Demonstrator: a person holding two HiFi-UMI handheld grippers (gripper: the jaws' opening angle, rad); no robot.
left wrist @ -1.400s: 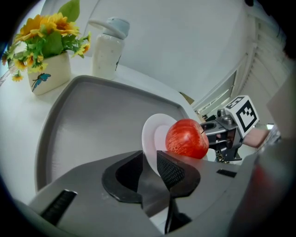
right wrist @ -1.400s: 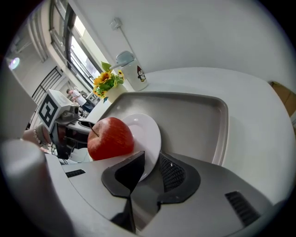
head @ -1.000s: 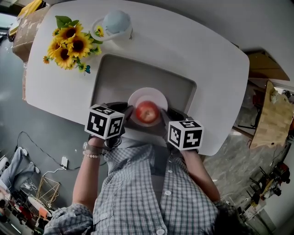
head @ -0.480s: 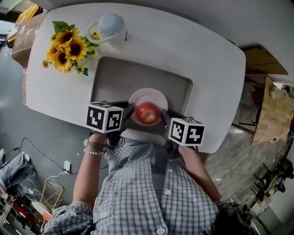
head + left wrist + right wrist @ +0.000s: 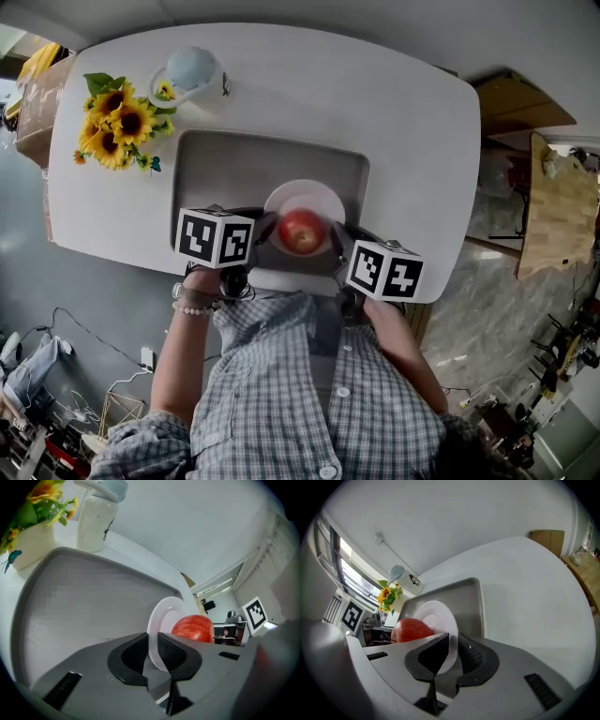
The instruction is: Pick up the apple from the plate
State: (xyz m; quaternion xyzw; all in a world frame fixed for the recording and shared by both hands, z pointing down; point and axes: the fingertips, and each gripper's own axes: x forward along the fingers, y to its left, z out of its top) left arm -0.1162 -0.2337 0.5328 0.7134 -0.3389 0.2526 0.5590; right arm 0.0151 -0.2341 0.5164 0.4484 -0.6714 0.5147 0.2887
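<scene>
A red apple (image 5: pixel 300 231) lies on a small white plate (image 5: pixel 305 195) over the near edge of a grey tray (image 5: pixel 225 164). My left gripper (image 5: pixel 265 228) is shut on the plate's left rim and my right gripper (image 5: pixel 335 239) is shut on its right rim. In the left gripper view the jaws (image 5: pixel 151 652) pinch the thin plate (image 5: pixel 161 620) edge, with the apple (image 5: pixel 192 627) just beyond. The right gripper view has the same grip (image 5: pixel 453 651) on the plate (image 5: pixel 436 613), with the apple (image 5: pixel 410 630) to the left.
The tray rests on a white table (image 5: pixel 394 122). A bunch of sunflowers (image 5: pixel 117 122) in a white vase and a white bottle with a pale blue lid (image 5: pixel 190 70) stand at the far left corner. A wooden board (image 5: pixel 553 206) lies off the table's right side.
Both grippers stay clamped on the plate. The table and tray have slid left in the head view, so the plate with the apple now sits nearer the tray's right end.
</scene>
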